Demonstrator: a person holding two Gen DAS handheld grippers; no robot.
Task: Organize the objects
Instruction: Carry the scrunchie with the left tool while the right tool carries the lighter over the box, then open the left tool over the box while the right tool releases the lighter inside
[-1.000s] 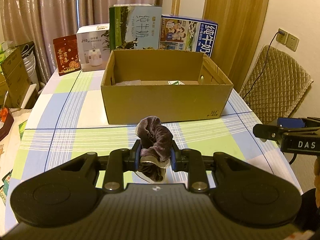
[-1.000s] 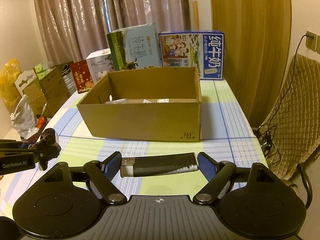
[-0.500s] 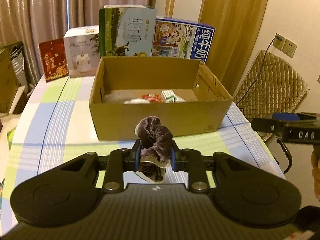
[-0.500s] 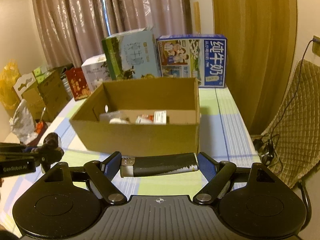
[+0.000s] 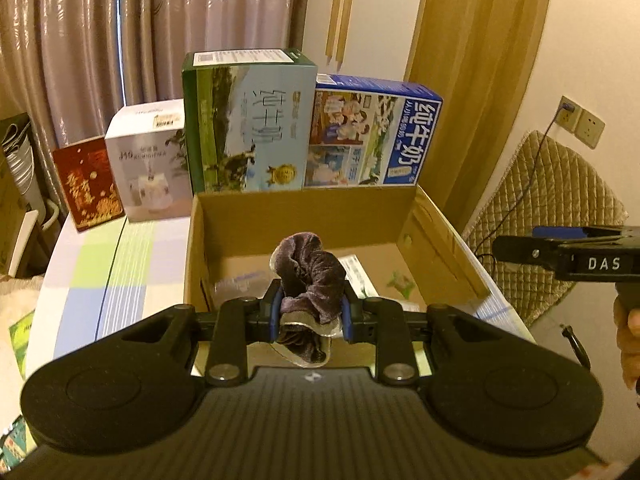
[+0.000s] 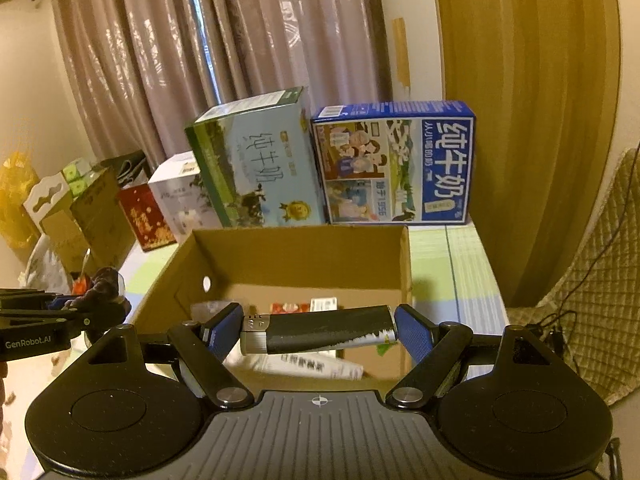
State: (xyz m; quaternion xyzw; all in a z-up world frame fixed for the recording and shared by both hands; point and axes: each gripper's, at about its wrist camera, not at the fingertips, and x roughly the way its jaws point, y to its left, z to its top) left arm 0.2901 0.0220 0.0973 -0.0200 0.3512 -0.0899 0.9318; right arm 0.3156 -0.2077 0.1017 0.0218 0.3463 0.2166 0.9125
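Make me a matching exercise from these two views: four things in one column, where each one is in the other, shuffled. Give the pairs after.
Things
1. scrunchie
2. black tube
3. blue carton
4. red box

Places
A. standing behind the cardboard box, at its right end
B. clamped in the left hand-held gripper
C. at the left end of the row, beside the white box
D. held crosswise in the right hand-held gripper

Pairs: 1-B, 2-D, 3-A, 4-C
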